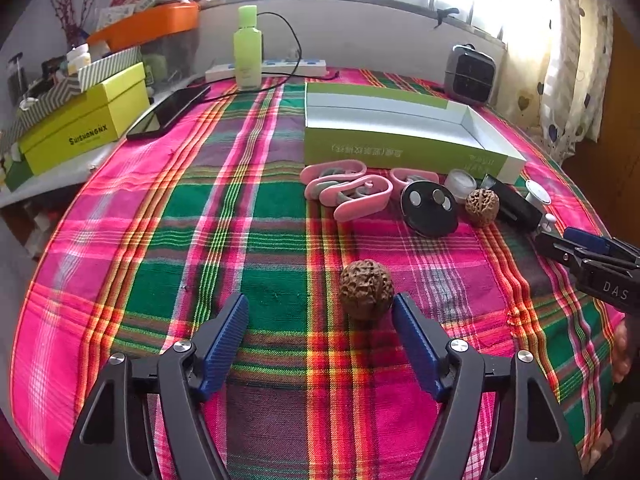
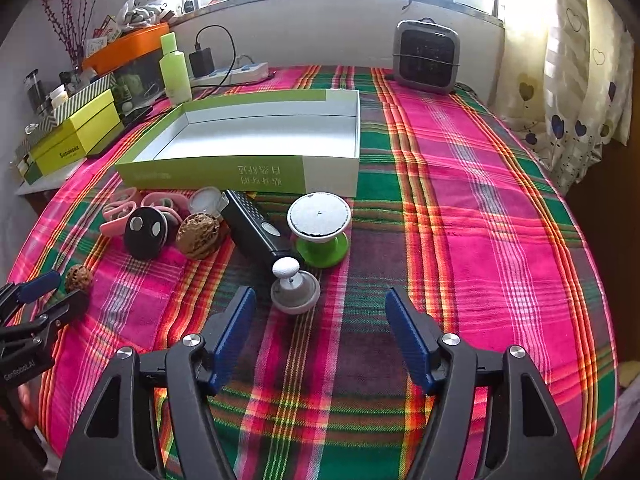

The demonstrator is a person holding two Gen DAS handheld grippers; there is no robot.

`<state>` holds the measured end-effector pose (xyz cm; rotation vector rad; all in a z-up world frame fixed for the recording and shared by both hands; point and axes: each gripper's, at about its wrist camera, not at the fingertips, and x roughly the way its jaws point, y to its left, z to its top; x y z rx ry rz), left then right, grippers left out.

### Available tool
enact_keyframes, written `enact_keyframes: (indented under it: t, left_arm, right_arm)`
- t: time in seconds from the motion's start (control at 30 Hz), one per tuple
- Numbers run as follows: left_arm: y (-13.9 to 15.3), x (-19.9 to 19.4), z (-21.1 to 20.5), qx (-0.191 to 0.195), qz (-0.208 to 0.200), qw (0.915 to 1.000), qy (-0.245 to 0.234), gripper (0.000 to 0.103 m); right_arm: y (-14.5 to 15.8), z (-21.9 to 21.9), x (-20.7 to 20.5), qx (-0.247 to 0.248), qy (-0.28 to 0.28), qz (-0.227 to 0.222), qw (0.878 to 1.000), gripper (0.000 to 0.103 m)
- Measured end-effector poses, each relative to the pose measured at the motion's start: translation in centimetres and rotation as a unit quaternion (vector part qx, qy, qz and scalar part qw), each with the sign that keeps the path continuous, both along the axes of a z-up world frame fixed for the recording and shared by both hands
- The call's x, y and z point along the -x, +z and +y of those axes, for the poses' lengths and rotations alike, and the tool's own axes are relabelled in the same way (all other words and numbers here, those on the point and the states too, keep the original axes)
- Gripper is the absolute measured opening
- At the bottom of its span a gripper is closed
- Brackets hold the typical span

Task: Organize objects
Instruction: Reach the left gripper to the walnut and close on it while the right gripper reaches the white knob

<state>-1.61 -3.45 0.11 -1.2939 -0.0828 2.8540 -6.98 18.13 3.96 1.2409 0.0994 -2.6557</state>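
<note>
A walnut [image 1: 367,290] lies on the plaid cloth [image 1: 160,240], at 6 o'clock from the empty box [image 1: 400,148], just ahead of the left gripper [image 1: 320,318], whose jaws are apart, not touching it. Only the right wrist view shows the white knob [image 2: 295,288] before the right gripper [image 2: 320,312], also spread, holding nothing.

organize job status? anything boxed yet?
Done: nothing, the open box is empty. In hand: left hand-held gripper open at the near walnut; right hand-held gripper open near the white knob. Left: pink clips, black disc, second walnut.
</note>
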Motion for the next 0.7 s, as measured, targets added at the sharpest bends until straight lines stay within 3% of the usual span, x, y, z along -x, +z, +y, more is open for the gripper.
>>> enact_keyframes:
  t: [0.27,0.43,0.57,0.7]
  left_arm:
    - [0.1,0.6,0.4,0.004,0.0,1.0,-0.006,0.065]
    - [0.3,0.9,0.6,0.005,-0.002,1.0,-0.008,0.053]
    - [0.3,1.1,0.7,0.004,-0.002,1.0,-0.009,0.05]
    - [0.3,1.2,0.9,0.005,-0.001,0.9999,-0.014,0.036]
  right_arm:
    - [-0.3,-0.6,0.3,-0.009,0.01,-0.008,1.0,0.043]
    - [-0.3,-0.7,0.2,-0.007,0.015,-0.008,1.0,0.037]
    - [-0.3,-0.6,0.2,-0.005,0.014,-0.008,1.0,0.029]
    - [-0.2,-0.5,0.1,-0.003,0.014,-0.008,1.0,0.028]
